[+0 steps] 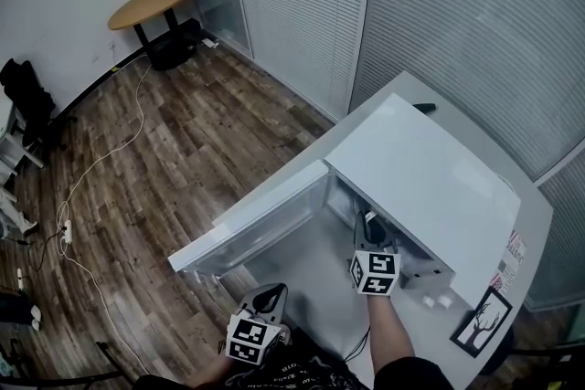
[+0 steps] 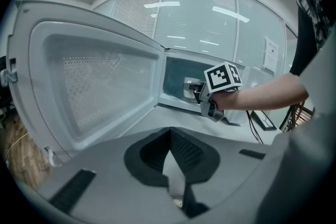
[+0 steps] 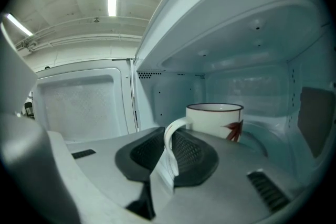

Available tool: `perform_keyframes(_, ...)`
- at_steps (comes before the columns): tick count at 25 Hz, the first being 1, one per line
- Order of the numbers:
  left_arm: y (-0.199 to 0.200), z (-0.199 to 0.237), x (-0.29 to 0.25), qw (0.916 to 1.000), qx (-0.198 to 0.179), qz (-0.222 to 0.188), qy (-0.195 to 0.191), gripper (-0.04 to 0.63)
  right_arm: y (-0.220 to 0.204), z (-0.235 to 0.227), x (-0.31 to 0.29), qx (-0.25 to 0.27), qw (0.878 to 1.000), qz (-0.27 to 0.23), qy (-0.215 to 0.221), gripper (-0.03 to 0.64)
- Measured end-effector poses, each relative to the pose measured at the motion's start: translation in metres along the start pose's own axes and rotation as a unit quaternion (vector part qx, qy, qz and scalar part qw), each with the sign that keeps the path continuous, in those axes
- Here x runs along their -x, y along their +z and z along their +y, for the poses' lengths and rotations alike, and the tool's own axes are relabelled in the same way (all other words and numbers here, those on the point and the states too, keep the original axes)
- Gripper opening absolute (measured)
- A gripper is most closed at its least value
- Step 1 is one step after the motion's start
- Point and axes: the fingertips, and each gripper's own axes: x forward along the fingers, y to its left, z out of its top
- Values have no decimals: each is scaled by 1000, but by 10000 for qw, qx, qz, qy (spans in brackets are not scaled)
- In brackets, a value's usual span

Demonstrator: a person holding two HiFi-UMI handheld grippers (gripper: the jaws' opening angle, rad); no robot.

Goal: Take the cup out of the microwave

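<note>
Now: white cup (image 3: 216, 119), dark rim, red leaf print; right claw (image 3: 169, 139) clamped on handle (image 3: 167, 150); left claw (image 2: 170, 136) together.

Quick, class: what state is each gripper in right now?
Left gripper: jaws closed, empty.
Right gripper: jaws closed on the handle of the cup.

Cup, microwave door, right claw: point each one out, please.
cup (image 3: 212, 120), right gripper view, white side wall.
microwave door (image 2: 100, 81), left gripper view, inner window panel.
right claw (image 3: 169, 147), right gripper view, midway between fingertips, at the cup's handle.
</note>
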Motion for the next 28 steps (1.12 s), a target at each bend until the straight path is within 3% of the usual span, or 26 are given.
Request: perform_keyframes(28,1,-5,9,9998,81,-164,35,6,5,23,28,205,9996,-34,165,43)
